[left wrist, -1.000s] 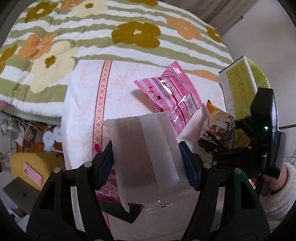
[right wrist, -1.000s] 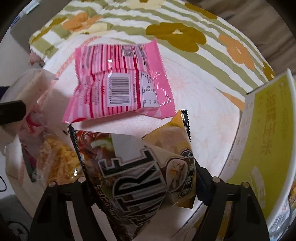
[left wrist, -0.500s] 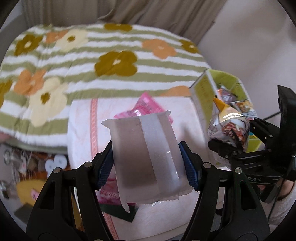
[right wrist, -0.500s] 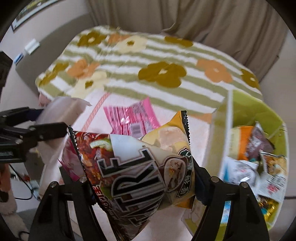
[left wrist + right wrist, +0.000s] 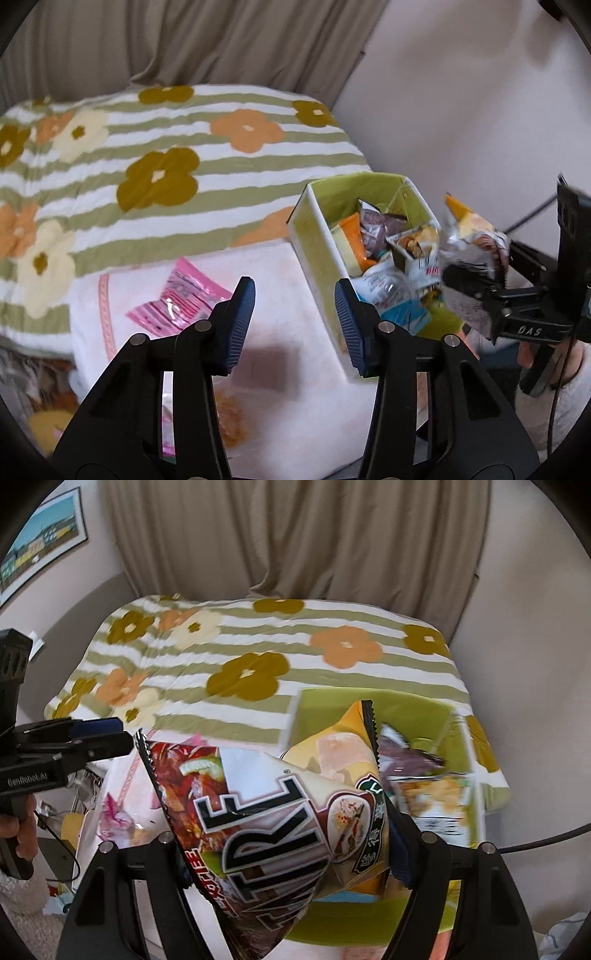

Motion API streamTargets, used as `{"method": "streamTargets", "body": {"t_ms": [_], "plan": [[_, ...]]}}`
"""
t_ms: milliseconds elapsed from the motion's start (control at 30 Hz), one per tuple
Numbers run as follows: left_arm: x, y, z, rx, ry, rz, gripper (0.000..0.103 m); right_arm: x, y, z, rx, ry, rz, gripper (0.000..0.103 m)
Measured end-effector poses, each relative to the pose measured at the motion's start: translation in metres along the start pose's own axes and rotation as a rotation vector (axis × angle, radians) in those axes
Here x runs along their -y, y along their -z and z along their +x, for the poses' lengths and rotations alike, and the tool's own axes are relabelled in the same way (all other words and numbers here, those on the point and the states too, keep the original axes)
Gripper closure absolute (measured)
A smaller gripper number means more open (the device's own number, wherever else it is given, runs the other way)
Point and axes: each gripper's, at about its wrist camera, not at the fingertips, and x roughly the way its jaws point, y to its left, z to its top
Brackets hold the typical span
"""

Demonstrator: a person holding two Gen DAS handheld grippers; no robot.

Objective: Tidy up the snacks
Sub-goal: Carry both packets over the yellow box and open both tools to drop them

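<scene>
My left gripper (image 5: 293,325) is open and empty, above the white table (image 5: 295,398) beside the green snack box (image 5: 314,236). A pink snack packet (image 5: 177,304) lies on the table left of it. My right gripper (image 5: 291,853) is shut on a brown and yellow snack bag (image 5: 273,805) and holds it over the near side of the green box (image 5: 417,709). In the left wrist view the right gripper (image 5: 476,280) holds that bag (image 5: 469,240) above the box's right side. The box holds several snack packets.
A bed with a green striped flower blanket (image 5: 147,155) lies behind the table. Curtains (image 5: 295,535) hang at the back. An orange snack packet (image 5: 229,421) lies on the table under my left gripper. Clutter sits on the floor at the left (image 5: 48,424).
My left gripper has opened and the pale packet it held is gone from view. Both grippers have risen and moved toward the green box, the right one carrying its bag over it.
</scene>
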Motion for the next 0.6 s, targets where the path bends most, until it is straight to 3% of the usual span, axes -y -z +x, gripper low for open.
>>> {"method": "streamTargets", "body": {"t_ms": [133, 200, 233, 267, 333, 467, 600], "plan": [[-0.005, 0.005, 0.018, -0.046, -0.091, -0.059, 0.061, 0.029, -0.003, 0.004, 0.009, -0.047, 0.003, 0.030], [-0.004, 0.014, 0.032, -0.081, -0.077, -0.090, 0.060, 0.031, -0.004, 0.010, 0.005, -0.055, -0.030, 0.030], [-0.002, 0.019, 0.038, -0.098, -0.078, -0.087, 0.053, 0.031, -0.005, 0.013, -0.001, -0.073, -0.041, 0.030], [0.000, 0.026, 0.046, -0.124, -0.093, -0.070, 0.031, 0.030, -0.006, 0.017, -0.009, -0.092, -0.048, 0.030], [0.006, 0.042, 0.061, -0.173, -0.141, -0.011, 0.006, 0.032, -0.005, 0.021, -0.020, -0.111, -0.060, 0.030], [0.015, 0.073, 0.082, -0.277, -0.129, 0.126, 0.006, 0.032, -0.003, 0.026, -0.031, -0.124, -0.056, 0.030], [0.032, 0.100, 0.097, -0.361, -0.110, 0.415, 0.006, 0.034, 0.004, 0.025, -0.037, -0.114, -0.023, 0.030]]}}
